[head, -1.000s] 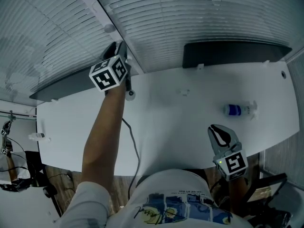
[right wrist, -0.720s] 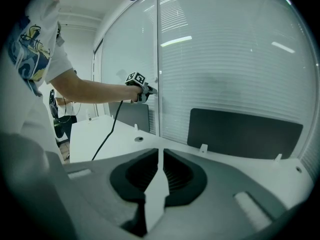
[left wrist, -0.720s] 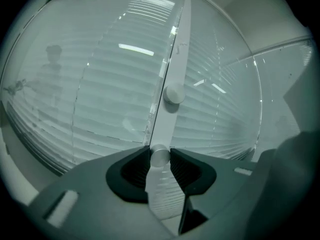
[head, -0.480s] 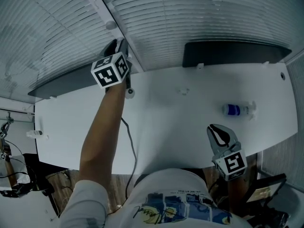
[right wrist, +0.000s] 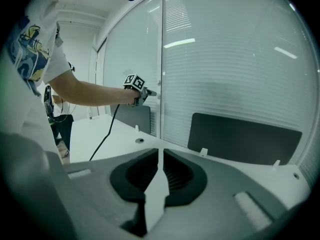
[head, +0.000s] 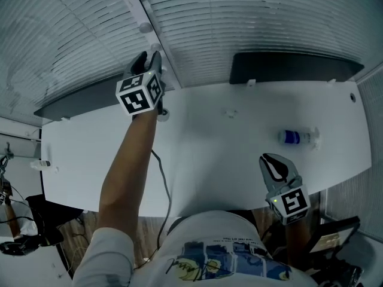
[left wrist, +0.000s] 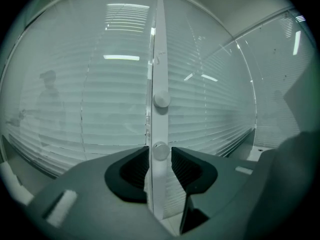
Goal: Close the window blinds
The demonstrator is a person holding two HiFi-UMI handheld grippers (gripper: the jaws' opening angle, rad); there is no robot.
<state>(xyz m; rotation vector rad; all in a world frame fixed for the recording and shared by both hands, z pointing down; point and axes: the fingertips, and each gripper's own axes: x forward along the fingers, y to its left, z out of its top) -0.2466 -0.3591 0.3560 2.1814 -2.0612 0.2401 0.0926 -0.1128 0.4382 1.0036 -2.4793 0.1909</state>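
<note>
L gripper (head: 148,60) is being held at the mullion (left wrist: 159,59), blinds' knob (left wrist: 160,150) between jaws that have just been opening, pads seemingly off it. Blinds (left wrist: 100,109) beyond it are looking shut, so task is prob. nearly done. R gripper (head: 274,163) is sitting closed, empty, over counter (head: 209,142).

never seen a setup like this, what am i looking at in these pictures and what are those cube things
No robot here: a person holds a two-jaw gripper in each hand; the marker cubes are part of them. The head view looks down from the person's head; the other two views ride on the grippers. On the white table lies a small bottle, with window blinds beyond it. The left gripper reaches to the window post; its jaws have just been opening, a round knob standing loose between them. The right gripper hangs by the table's edge, shut, empty.
</note>
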